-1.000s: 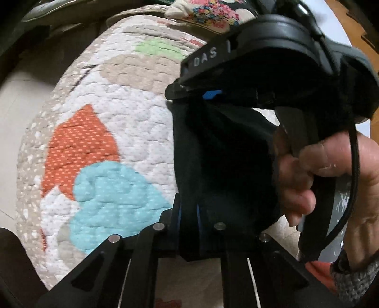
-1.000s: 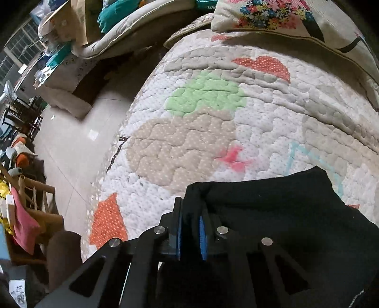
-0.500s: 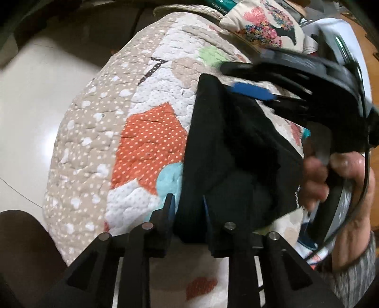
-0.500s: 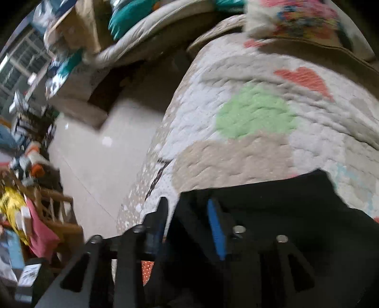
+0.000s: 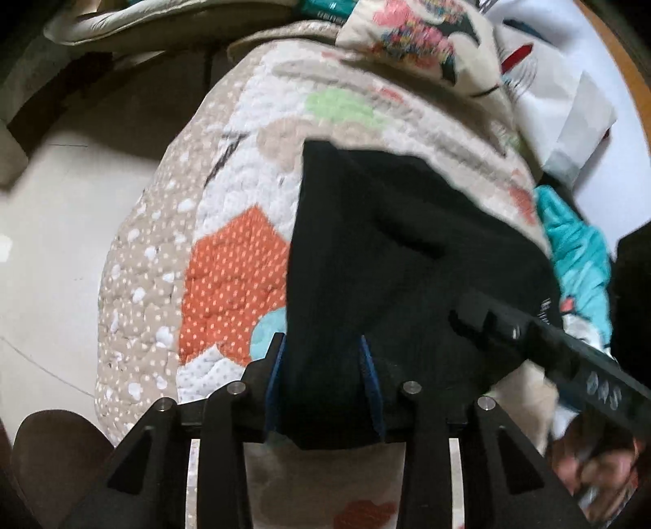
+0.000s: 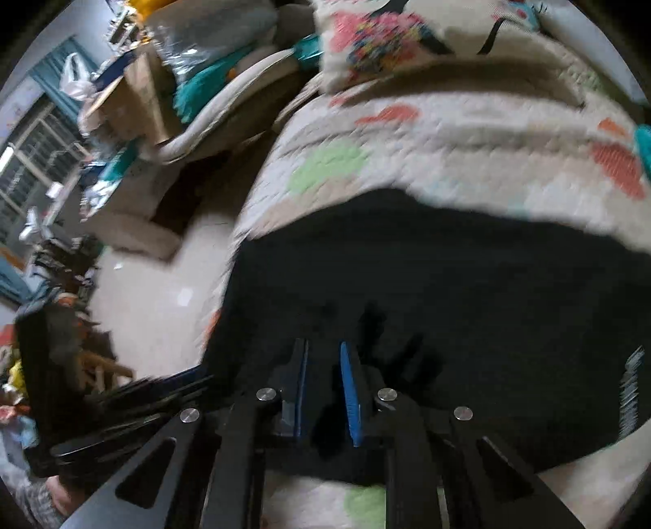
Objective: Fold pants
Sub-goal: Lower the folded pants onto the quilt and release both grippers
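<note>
Lying nearest the left wrist camera, the left tool has its blue-lined fingers spread wide apart, with the near edge of the black pants filling the gap between them; the cloth sits between the pads, but whether either pad presses it cannot be told. From there the pants spread away over the quilted bed cover — a folded dark mass whose far corner rises to a point near a beige patch. The right tool reaches in from the right side of this view, its tip over the right part of the pants, and a blurred hand shows below it at the lower right.

In the right wrist view the right tool hangs just above the pants with its fingers parted by a narrow gap and nothing gripped between them. The dark cloth stretches wide across the bed cover in front of it — blur softens its edges. The left tool's body shows at the lower left, too smeared for detail.

Farther off, a flowered pillow lies at the head of the bed, and a teal cloth lies right of the pants. Beyond the bed's left side is pale floor and a cluttered pile with a cardboard box.
</note>
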The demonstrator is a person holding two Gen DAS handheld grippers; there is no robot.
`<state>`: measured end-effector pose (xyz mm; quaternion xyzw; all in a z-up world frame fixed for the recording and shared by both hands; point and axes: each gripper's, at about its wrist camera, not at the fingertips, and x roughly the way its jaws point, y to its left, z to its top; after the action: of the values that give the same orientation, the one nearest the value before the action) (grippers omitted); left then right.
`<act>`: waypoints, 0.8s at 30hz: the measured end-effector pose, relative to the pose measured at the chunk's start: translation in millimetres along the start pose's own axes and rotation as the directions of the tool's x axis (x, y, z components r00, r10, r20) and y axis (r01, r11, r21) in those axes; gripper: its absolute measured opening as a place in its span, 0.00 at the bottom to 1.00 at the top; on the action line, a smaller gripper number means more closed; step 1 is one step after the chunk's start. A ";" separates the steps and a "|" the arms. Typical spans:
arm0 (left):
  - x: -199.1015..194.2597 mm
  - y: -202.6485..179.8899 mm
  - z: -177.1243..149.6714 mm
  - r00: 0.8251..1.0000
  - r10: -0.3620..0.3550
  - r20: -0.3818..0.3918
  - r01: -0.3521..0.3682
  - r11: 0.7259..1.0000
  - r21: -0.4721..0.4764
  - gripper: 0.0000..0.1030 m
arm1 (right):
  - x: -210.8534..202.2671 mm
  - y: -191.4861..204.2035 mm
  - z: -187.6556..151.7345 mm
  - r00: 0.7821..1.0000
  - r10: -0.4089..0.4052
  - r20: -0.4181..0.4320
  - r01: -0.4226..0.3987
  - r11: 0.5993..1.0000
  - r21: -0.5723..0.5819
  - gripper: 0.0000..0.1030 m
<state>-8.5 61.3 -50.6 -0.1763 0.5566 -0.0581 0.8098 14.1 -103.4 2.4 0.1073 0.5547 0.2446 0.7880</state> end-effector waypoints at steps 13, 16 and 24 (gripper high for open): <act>-23.7 -20.8 6.6 1.000 0.018 0.020 -0.019 0.998 0.063 0.44 | -78.8 -119.2 -49.8 0.965 -0.195 0.175 0.100 0.892 0.440 0.20; -25.0 -39.5 10.9 1.000 0.010 0.019 -0.012 0.995 0.100 0.45 | -106.6 -143.3 -71.5 0.951 -0.199 0.237 0.040 0.838 0.544 0.20; -21.9 -128.1 42.2 0.998 -0.058 0.037 0.045 0.958 0.285 0.45 | -123.8 -169.7 -112.4 0.921 -0.283 0.269 0.013 0.711 0.703 0.30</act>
<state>35.3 -42.3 26.9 -0.0741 0.5194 -0.1543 0.8372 -77.6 -322.9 -11.3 0.3890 0.4597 -0.0677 0.7955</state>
